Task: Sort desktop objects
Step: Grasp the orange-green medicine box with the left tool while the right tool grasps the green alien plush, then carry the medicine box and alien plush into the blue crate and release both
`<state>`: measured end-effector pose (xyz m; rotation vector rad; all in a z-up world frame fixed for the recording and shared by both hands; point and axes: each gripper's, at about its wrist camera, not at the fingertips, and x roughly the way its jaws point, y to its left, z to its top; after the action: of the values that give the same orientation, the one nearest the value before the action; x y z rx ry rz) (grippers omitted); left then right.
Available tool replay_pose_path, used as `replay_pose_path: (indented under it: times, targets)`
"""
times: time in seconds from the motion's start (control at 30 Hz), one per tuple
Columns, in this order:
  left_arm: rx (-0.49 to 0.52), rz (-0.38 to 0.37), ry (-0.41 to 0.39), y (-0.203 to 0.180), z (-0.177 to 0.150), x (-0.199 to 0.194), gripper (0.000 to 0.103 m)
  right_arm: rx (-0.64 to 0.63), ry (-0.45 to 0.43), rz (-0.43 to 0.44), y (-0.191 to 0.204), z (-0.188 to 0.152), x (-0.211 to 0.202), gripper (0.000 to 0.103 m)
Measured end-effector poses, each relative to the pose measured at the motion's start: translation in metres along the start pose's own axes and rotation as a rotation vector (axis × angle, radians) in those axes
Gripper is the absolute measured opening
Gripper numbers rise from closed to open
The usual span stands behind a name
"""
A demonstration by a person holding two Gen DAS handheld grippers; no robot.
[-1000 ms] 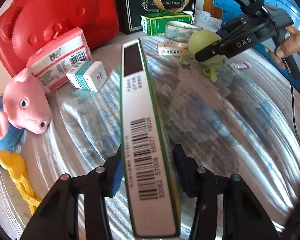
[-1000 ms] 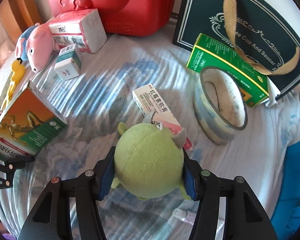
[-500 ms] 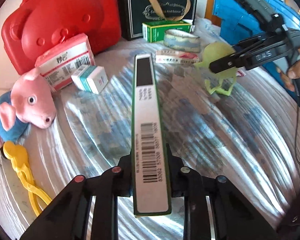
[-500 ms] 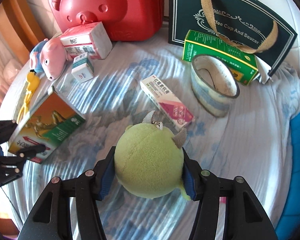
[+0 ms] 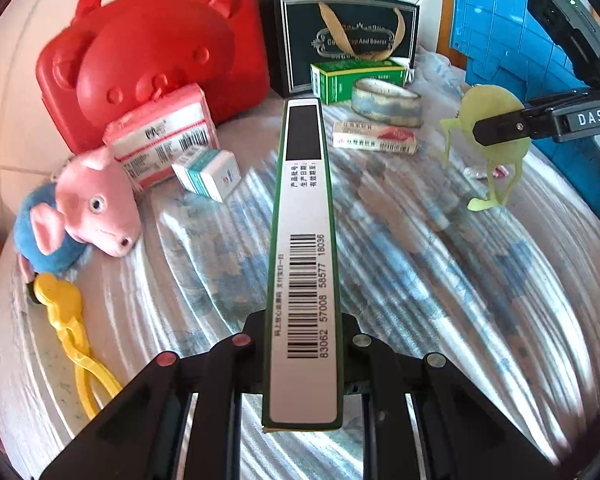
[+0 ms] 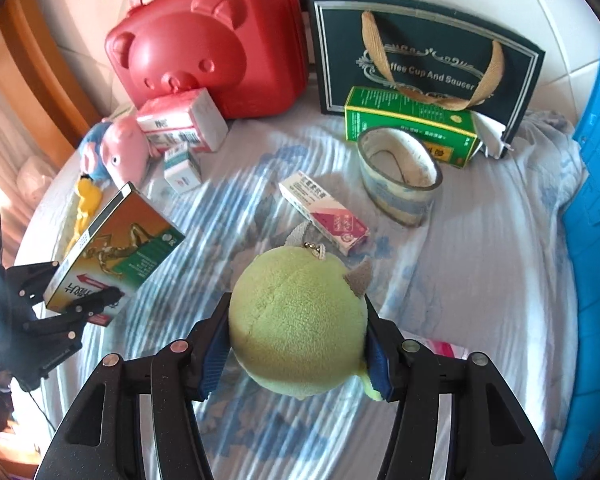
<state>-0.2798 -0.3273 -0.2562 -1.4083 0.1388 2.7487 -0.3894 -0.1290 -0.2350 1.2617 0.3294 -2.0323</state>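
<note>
My left gripper (image 5: 302,354) is shut on a flat green and orange box (image 5: 303,264), held on edge above the cloth; it also shows in the right wrist view (image 6: 116,248) at the left. My right gripper (image 6: 296,344) is shut on a green plush monster (image 6: 298,320), held in the air; the plush also shows in the left wrist view (image 5: 490,132) at the right. On the table lie a pink pig plush (image 5: 88,208), a yellow plastic tong (image 5: 70,320), a pink-white box (image 5: 164,136), a small teal box (image 5: 206,174), a long ointment box (image 6: 324,212), a tape roll (image 6: 398,176) and a green box (image 6: 410,132).
A red bear-shaped case (image 6: 208,40) and a dark gift bag (image 6: 424,64) stand at the back. A blue crate (image 6: 596,208) borders the right side. The table wears a blue-white cloth (image 6: 480,264). A small pink packet (image 6: 444,348) lies under the right gripper.
Both grippers have risen and drawn back from the table. The left gripper closed on the flat box. The green plush stays gripped and hangs higher above the cloth.
</note>
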Motion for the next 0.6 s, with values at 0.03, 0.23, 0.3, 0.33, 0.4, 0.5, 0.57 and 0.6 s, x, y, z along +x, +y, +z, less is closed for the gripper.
replay_pose_path:
  times: [0.03, 0.23, 0.3, 0.33, 0.4, 0.5, 0.57, 0.6]
  targets:
    - [-0.001, 0.004, -0.012, -0.001, 0.003, -0.007, 0.016, 0.007, -0.018, 0.005, 0.001, -0.001, -0.009, 0.057]
    - [0.054, 0.027, -0.151, -0.022, 0.035, -0.066, 0.016, 0.045, -0.171, 0.017, 0.011, -0.012, -0.09, 0.057]
    - [0.089, 0.019, -0.206, -0.033, 0.049, -0.087, 0.016, 0.051, -0.238, -0.002, 0.016, -0.02, -0.129, 0.057]
    - [0.112, 0.011, -0.236, -0.04, 0.055, -0.099, 0.016, 0.055, -0.272, -0.016, 0.019, -0.024, -0.148, 0.057]
    - [0.151, -0.018, -0.292, -0.055, 0.071, -0.118, 0.016, 0.065, -0.339, -0.054, 0.024, -0.033, -0.186, 0.057]
    - [0.216, -0.092, -0.378, -0.086, 0.098, -0.147, 0.016, 0.106, -0.449, -0.131, 0.026, -0.052, -0.251, 0.057]
    - [0.266, -0.144, -0.437, -0.113, 0.114, -0.166, 0.016, 0.138, -0.53, -0.194, 0.022, -0.067, -0.298, 0.057]
    - [0.289, -0.171, -0.462, -0.127, 0.123, -0.175, 0.016, 0.155, -0.566, -0.225, 0.017, -0.075, -0.319, 0.057]
